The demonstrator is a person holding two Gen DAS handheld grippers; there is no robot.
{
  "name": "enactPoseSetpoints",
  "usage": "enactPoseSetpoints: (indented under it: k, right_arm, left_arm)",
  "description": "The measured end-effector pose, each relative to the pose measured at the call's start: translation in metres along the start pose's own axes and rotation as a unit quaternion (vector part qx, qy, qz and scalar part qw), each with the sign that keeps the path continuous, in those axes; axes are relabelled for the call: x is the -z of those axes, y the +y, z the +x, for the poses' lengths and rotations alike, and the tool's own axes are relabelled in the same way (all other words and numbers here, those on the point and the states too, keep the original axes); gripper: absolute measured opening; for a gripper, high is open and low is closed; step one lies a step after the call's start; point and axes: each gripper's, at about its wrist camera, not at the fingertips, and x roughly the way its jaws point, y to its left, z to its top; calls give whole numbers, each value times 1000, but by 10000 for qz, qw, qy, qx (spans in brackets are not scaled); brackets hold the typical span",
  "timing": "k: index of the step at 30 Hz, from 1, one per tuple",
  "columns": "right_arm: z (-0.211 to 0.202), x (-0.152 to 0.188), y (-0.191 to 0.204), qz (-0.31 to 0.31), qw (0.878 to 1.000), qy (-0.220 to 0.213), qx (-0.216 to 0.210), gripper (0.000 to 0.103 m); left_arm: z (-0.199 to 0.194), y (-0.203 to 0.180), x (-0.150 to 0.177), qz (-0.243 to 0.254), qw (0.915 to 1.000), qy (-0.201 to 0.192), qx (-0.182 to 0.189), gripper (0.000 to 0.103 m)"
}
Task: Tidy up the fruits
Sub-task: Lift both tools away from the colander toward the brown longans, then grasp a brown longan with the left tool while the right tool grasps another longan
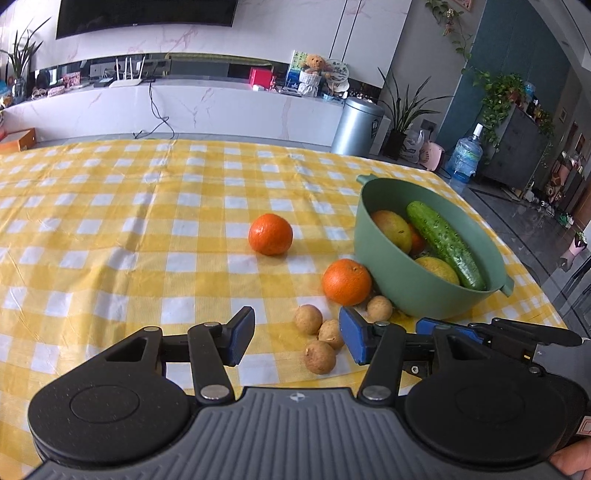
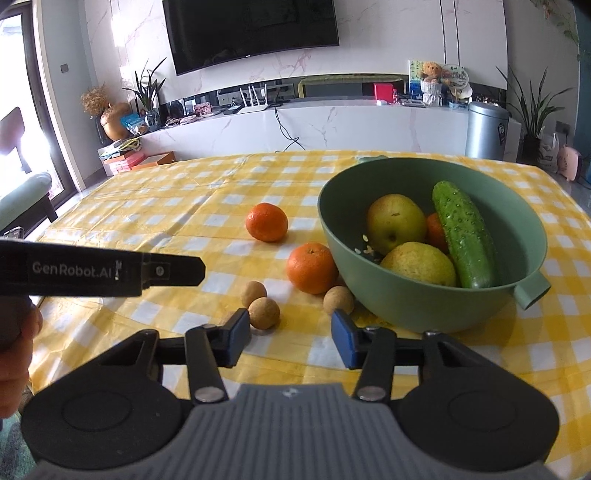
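Both tools gape empty: left tool [image 1: 297, 338], right tool [image 2: 290, 338] | small round brown fruits [image 1: 319, 356] beside deep green plastic bowl [image 2: 424, 306], likely next | yellow-checked worktop [image 1: 110, 221].

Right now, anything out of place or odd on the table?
Yes: a long green cucumber lies in the green plastic bowl among the fruit. Two oranges and four small brown round fruits remain loose on the yellow checked tablecloth. Nothing spilled.

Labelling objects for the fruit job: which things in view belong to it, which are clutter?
Job:
green plastic bowl
two oranges on the cloth
small round brown fruits

Lying about:
silver bin
teddy bear
wall TV
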Motion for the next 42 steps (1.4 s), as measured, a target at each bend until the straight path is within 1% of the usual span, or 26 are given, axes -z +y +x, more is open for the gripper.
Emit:
enactPoseSetpoints:
  k: [3,7,10,12,14,17,21,23,27,31,35,38,42]
  right_arm:
    - [7,0,2,-13,10000,78,-42,40]
    - [16,-1,4,-39,9998,203,-77,39]
    - [22,0,4,-1,9995,286,-127,37]
    - [25,0,2,32,9994,343,-83,35]
    - [30,0,-1,126,9989,451,33,34]
    - [36,1,-9,349,9975,606,106,32]
    - [34,1,-15,487,9971,568,149,31]
    - [32,1,-23,706,9958,543,193,31]
    - [29,0,-35,1072,9929,491,171,31]
    - [30,-1,-33,1009,9938,435,139,32]
    - [29,-2,-30,977,9945,326,180,33]
    - [30,-3,-31,997,9944,256,251,33]
    - [35,-8,-30,1032,9938,194,353,33]
  left_arm:
    - [5,4,2,-63,10000,44,1,59]
    - [13,5,3,-116,9998,152,30,57]
    - [19,3,5,-62,9995,285,121,55]
    - [22,0,6,2,9991,373,181,51]
    - [25,-2,8,55,9986,465,246,48]
    - [27,-1,8,-29,9977,533,407,46]
    - [29,3,9,-88,9963,667,543,46]
    - [29,3,10,-47,9959,713,553,46]
    - [32,-3,11,165,9954,774,536,46]
    - [36,-16,16,580,9948,758,358,46]
    - [42,-19,18,624,9948,751,299,36]
    - [42,-23,19,754,9943,731,203,28]
    - [40,-23,19,807,9942,704,114,27]
